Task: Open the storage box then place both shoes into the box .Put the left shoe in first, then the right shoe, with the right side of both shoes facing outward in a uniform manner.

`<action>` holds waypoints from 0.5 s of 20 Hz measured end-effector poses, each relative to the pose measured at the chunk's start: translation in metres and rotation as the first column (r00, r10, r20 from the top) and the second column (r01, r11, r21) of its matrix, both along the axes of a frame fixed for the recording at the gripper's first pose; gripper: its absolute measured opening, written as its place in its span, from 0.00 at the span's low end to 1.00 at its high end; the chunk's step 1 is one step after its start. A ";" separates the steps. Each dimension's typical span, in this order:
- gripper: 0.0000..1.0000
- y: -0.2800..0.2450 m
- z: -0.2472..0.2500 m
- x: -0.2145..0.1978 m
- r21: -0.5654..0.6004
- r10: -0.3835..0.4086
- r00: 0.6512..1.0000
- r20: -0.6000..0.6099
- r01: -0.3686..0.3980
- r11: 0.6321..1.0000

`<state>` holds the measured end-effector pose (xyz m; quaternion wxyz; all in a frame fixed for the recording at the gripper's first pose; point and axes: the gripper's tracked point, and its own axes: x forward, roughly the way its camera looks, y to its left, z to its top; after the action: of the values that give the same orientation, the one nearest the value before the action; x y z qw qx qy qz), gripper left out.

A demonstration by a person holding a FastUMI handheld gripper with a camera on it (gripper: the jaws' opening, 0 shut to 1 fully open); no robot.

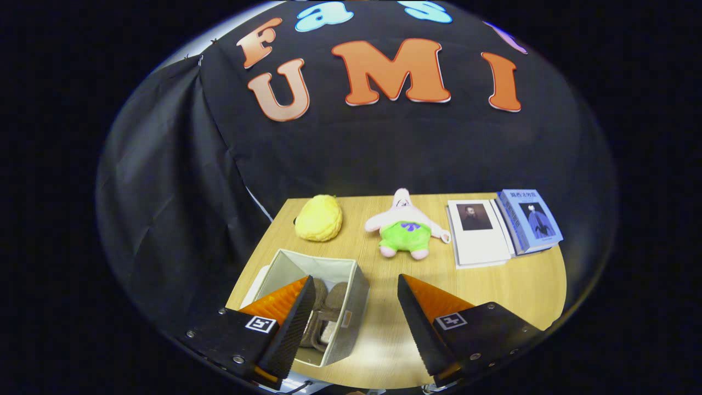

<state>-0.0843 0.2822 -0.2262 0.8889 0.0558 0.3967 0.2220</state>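
The hand-held gripper hangs above the near part of the counter, fingers spread wide and pinching nothing, bare wood showing in the gap between them. The storage box sits just ahead and off to the left, lid off, its open mouth partly tucked behind the left finger. Inside it lie the shoes, greyish-brown and close together; whether that is one shoe or two side by side is hard to tell, since the finger covers part of them. Their long axis seems to run away from the hand-held gripper, along the box's length, roughly in line with the fingers. That is the relation that matters here: the box lies left of the gap, not between the fingers, so any further reach into it would need a shift to the left first. Beyond the fingers, well apart from the box, sit a yellow plush, a pink star-shaped plush toy in green shorts and two books side by side. By the look of it, the loading is near done or done.
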 end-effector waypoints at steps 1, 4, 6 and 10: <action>0.92 -0.011 0.013 0.006 0.007 -0.007 0.999 0.037 0.007 1.000; 0.94 -0.037 0.049 0.024 0.038 -0.024 0.987 0.158 0.018 0.999; 0.94 -0.056 0.070 0.034 0.049 -0.049 0.973 0.227 0.038 0.998; 0.95 -0.091 0.111 0.055 0.077 -0.104 0.920 0.378 0.081 0.994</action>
<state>-0.0297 0.1907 -0.1151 0.9564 0.0570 0.2066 0.1982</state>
